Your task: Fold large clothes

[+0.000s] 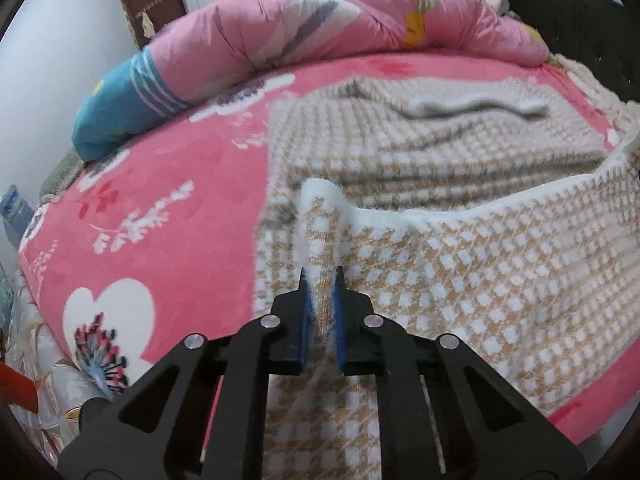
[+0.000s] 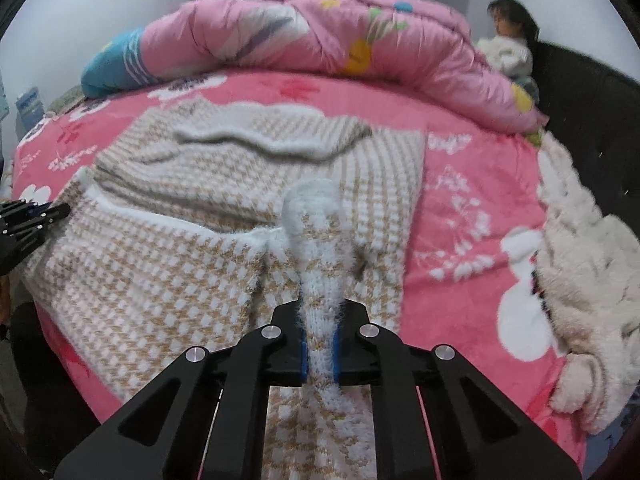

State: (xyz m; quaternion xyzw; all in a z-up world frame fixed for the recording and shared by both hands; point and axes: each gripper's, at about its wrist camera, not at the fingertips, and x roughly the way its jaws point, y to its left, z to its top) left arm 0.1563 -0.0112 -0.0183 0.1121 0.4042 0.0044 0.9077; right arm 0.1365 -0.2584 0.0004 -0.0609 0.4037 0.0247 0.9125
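Gripping the near hem of the checked sweater on the bed, left tool and right tool are clamped on fabric; next, carry both corners evenly toward the far edge

Bedroom in a home. Big bed w/ pink plush floral sheet fills most of both views; a puffy pink quilt w/ cartoon print and blue end is rolled along the far side. Dark padded headboard at the right edge, a person in a white top sitting against it. Fluffy cream blanket bunched by the headboard. Houndstooth knit garment spread on the sheet. Plain pale walls, brown wooden door behind the quilt.
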